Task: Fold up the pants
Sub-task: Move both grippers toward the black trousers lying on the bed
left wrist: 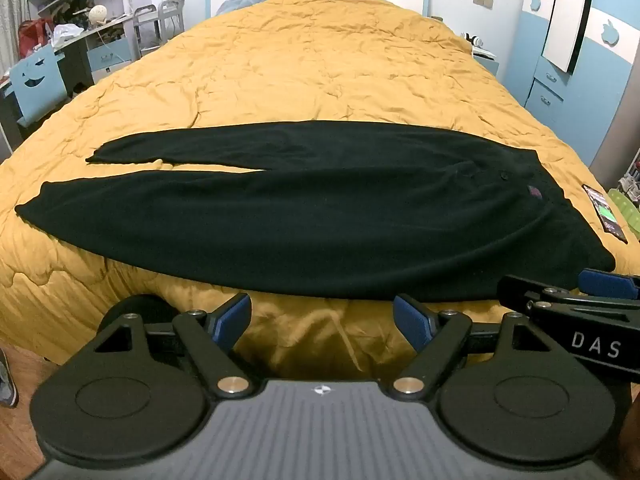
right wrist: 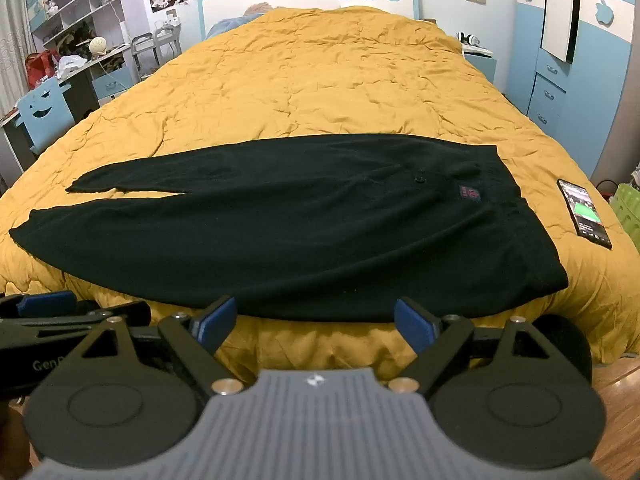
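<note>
Both tongs, left tongs and right tongs, gape empty; I'd pinch the pants' near edge on the bed, lifting evenly.

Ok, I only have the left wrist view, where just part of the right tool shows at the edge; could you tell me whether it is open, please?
Observer: Yes, the right tool stands wide open, with nothing between its fingers, facing the near edge of the pants.
Operator: Thank you. Does the phone touch the waistband?
Observer: No. The phone lies flat on the quilt, apart from the waistband, with its screen lit.
Operator: And what is beside the bed on that side?
Observer: Wooden floor shows past the quilt's hanging edge.
</note>
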Available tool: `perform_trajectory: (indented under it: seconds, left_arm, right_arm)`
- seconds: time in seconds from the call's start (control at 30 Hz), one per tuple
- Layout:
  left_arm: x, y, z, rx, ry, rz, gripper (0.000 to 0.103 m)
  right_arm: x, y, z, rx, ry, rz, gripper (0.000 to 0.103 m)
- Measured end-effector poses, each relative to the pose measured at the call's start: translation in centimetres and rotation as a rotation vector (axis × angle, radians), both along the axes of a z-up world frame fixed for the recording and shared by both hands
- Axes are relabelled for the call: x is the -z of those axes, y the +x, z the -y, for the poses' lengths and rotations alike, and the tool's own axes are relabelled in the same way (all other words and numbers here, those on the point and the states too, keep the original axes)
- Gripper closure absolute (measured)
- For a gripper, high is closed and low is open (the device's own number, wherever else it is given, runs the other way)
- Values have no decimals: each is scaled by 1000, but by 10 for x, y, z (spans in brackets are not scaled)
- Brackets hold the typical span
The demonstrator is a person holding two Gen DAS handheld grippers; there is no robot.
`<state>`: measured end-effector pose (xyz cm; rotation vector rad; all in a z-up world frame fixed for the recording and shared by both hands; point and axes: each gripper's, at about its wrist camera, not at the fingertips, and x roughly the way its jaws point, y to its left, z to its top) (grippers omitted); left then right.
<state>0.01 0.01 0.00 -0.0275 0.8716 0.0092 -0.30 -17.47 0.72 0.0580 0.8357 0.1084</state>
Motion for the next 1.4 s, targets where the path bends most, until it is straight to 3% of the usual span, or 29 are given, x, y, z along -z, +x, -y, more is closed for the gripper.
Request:
perform_trajectory:
  seconds: [1.2,1.4]
  left_arm:
    - [0,0,0,3,-1,-1,9]
    - [-1,13,-22,-15,-43,16,10]
  right_arm:
    - [-2,-2,-1,-1,0,1,21]
    - [3,6,32,29,94,90,21]
